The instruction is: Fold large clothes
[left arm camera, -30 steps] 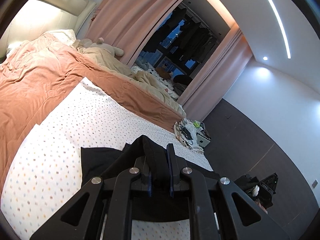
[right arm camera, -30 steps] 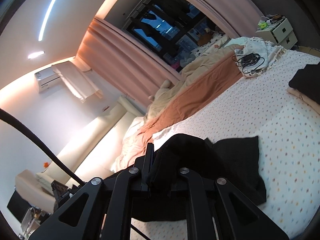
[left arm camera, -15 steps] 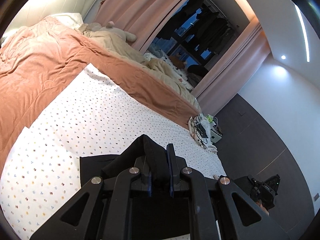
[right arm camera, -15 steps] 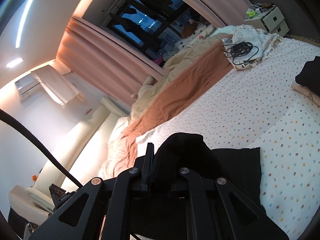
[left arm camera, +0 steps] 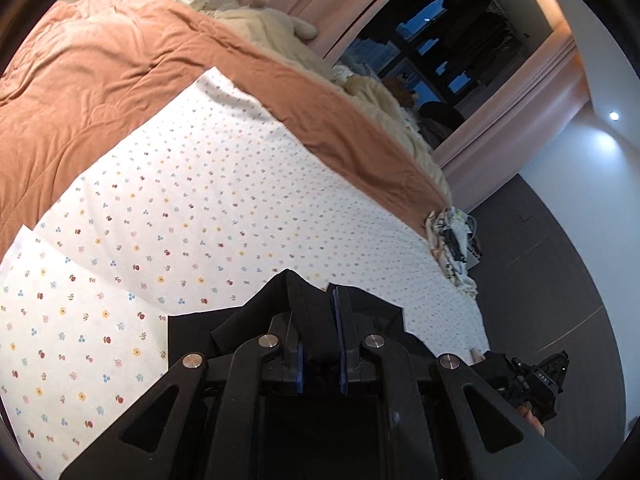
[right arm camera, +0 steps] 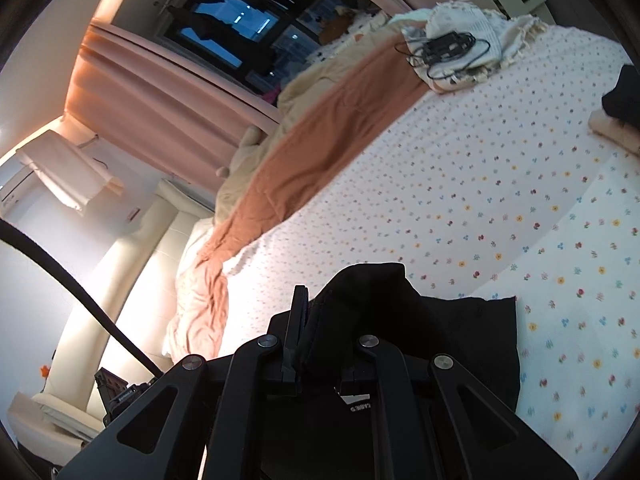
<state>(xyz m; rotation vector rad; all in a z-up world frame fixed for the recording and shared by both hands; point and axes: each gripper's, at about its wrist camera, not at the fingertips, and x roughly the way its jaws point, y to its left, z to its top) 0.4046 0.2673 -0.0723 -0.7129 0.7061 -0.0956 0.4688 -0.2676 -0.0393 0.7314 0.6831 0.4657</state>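
Note:
A black garment (left arm camera: 192, 332) hangs from both grippers over the white flower-print bed sheet (left arm camera: 180, 208). My left gripper (left arm camera: 316, 312) is shut on a bunched fold of the black garment, which sticks up between its fingers. My right gripper (right arm camera: 324, 312) is shut on another bunch of the same garment (right arm camera: 472, 328), which drapes over its right finger and spreads to the right onto the sheet (right arm camera: 500, 184). The rest of the garment is hidden under the grippers.
An orange-brown duvet (left arm camera: 100, 64) and a beige blanket (left arm camera: 272, 28) lie along the far side of the bed. A white cloth with black cables (right arm camera: 452, 48) sits at the bed's corner. Folded clothes (right arm camera: 620, 116) lie at the right edge. Pink curtains (right arm camera: 160, 108) frame a dark window.
Both grippers have tilted down and moved closer to the bed with the black garment still held. More sheet and less ceiling shows in both views.

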